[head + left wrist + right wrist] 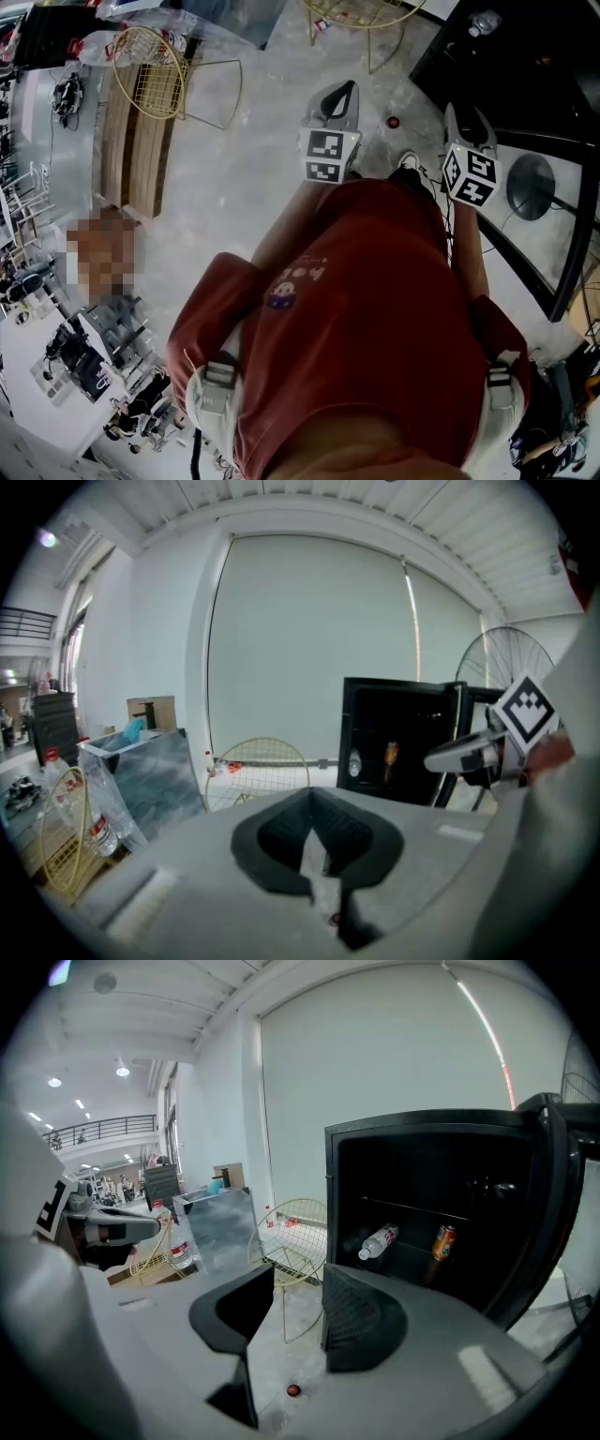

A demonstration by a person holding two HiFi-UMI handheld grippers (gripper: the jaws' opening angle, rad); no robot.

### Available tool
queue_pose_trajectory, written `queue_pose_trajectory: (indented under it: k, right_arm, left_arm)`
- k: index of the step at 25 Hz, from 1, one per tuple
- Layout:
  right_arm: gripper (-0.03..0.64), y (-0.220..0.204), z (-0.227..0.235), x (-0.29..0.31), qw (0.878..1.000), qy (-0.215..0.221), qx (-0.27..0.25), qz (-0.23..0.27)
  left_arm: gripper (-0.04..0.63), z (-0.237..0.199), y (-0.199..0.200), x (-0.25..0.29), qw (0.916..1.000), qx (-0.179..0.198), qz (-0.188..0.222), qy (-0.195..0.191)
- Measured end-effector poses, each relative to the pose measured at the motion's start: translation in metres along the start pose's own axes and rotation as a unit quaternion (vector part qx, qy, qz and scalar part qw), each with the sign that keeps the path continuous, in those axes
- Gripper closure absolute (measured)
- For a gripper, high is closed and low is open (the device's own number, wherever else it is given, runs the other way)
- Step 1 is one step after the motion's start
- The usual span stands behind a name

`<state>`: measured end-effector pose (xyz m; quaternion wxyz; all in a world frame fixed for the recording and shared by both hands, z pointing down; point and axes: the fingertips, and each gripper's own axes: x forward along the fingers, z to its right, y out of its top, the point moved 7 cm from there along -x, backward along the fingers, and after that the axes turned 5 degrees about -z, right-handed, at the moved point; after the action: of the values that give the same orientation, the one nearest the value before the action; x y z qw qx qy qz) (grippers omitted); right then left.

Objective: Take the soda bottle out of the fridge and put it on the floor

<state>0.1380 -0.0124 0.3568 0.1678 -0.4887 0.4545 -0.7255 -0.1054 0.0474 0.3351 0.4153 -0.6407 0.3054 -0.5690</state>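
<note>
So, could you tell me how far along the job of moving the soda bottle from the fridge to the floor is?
Done: the fridge stands open. In hand: nothing; the left gripper is shut and empty, the right gripper open and empty. Left: the soda bottle lies inside beside an orange can; it has to be gripped, lifted out and set on the floor.

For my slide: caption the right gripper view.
Open right gripper faces the open fridge, bottle and can inside.
</note>
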Motion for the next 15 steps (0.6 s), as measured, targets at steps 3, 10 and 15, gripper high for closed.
queue_pose_trajectory:
  k: [3,10,15]
  right_arm:
    - [0.469,0.0013,-0.0018,-0.0008,1.0,-0.001,0.0,-0.002]
    - [0.471,0.0051,-0.0038,0.0016,1.0,-0.004,-0.004,0.002]
    - [0.471,0.0068,-0.0063,0.0026,1.0,0.001,-0.014,0.007]
  left_arm:
    - [0.596,-0.0032,0.0013,-0.0024,1.0,0.001,-0.001,0.001]
    - [0.596,-0.0057,0.0015,-0.0015,1.0,0.002,-0.002,0.0]
    - [0.596,-0.0073,0.0011,-0.0008,1.0,0.001,0.0,0.001]
